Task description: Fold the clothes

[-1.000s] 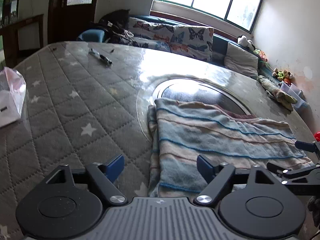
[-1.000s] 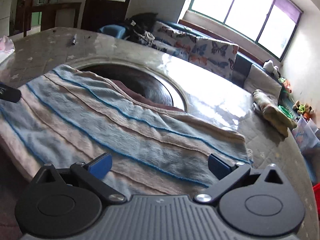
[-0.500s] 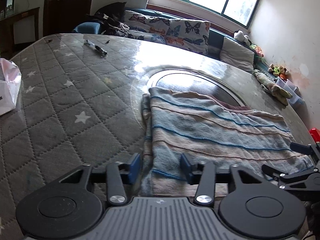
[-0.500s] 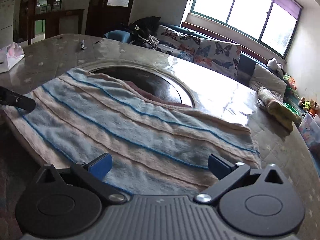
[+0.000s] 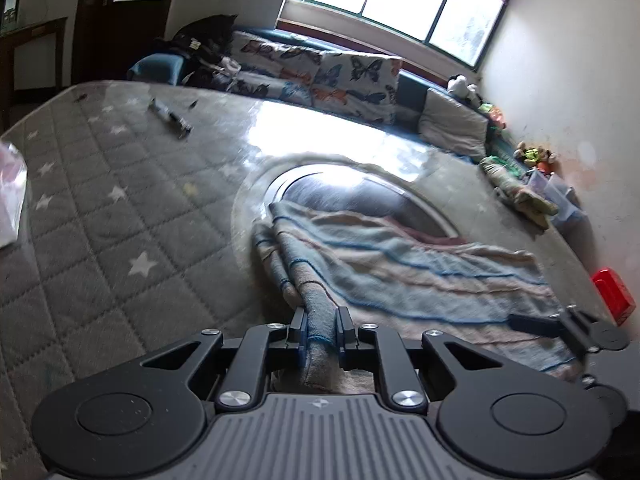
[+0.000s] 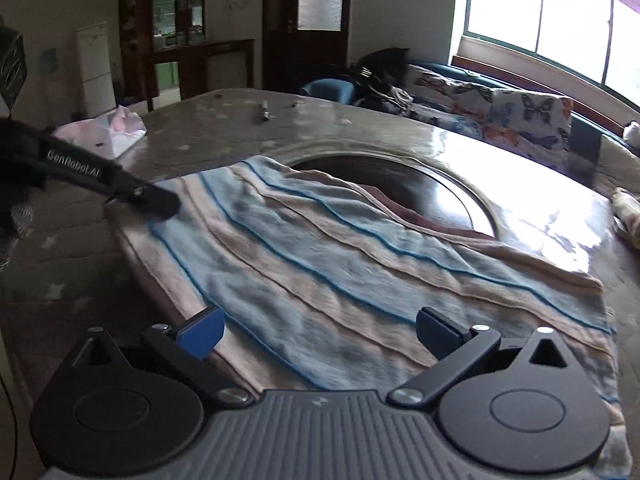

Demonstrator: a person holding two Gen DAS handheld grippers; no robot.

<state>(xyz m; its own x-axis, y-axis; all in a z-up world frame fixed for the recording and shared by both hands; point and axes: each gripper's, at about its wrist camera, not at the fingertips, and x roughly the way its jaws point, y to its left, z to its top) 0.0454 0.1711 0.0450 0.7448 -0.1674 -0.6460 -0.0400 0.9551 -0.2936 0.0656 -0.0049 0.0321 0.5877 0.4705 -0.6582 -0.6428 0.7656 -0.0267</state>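
A striped blue and beige garment (image 5: 400, 264) lies on the grey quilted table (image 5: 100, 216), partly over the dark round centre plate (image 5: 360, 196). My left gripper (image 5: 320, 330) is shut on the garment's near left corner, and the pinched cloth rises from the table in a ridge. In the right wrist view the garment (image 6: 340, 264) spreads flat ahead. My right gripper (image 6: 320, 326) is open over its near edge, with cloth between the jaws. The left gripper (image 6: 132, 196) shows there at the left, on the corner.
A pen (image 5: 170, 118) lies far on the table. A white plastic bag (image 6: 106, 132) sits at the left edge. Folded cloth (image 5: 516, 188) lies at the far right, and a red box (image 5: 614, 294) at the right edge. A sofa with butterfly cushions (image 5: 320, 76) stands behind.
My left gripper closed on the garment's corner and lifted it, bunching the left edge. My right gripper stayed open and turned leftward over the near edge.
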